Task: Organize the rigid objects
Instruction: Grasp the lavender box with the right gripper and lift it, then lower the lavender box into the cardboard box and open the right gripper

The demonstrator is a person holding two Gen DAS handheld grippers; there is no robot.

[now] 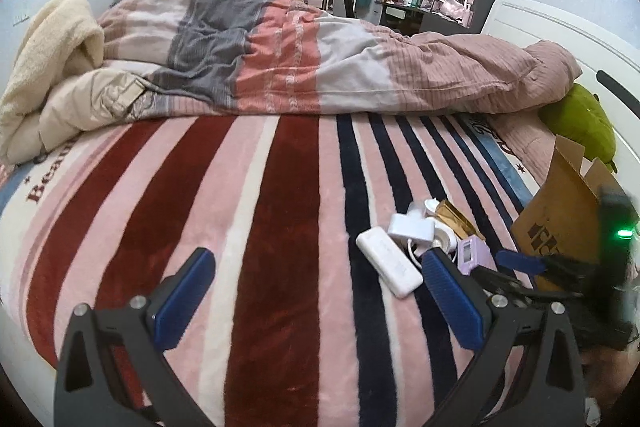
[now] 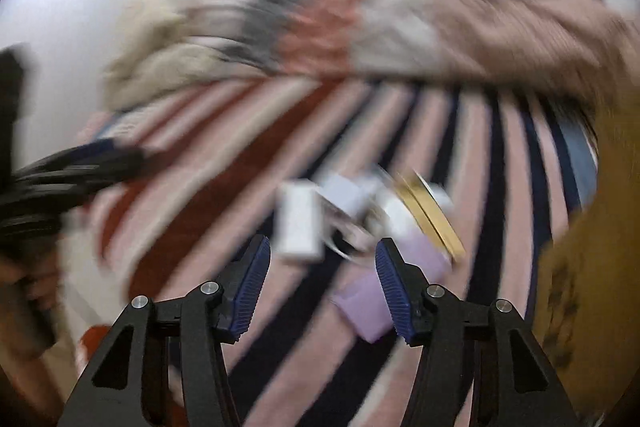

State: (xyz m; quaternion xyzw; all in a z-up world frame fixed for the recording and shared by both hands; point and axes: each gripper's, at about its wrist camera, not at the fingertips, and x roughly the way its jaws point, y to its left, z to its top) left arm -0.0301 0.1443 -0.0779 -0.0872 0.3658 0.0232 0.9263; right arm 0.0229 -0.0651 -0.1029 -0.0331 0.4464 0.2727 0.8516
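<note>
A small pile lies on the striped blanket: a white power bank (image 1: 389, 261), a white charger block (image 1: 411, 227), a gold packet (image 1: 456, 218) and a lilac device (image 1: 472, 254). My left gripper (image 1: 318, 259) is open and empty, just left of the pile. The right wrist view is motion-blurred; it shows the power bank (image 2: 299, 223), the gold packet (image 2: 430, 215) and the lilac device (image 2: 362, 301). My right gripper (image 2: 322, 247) is open and empty, just short of the pile, the lilac device by its right finger. It also shows in the left wrist view (image 1: 520, 261).
An open cardboard box (image 1: 560, 211) stands right of the pile, also seen in the right wrist view (image 2: 592, 259). A rumpled duvet (image 1: 300, 59) and cream blanket (image 1: 52, 67) fill the far bed. A green plush (image 1: 580, 123) lies by the white headboard (image 1: 560, 31).
</note>
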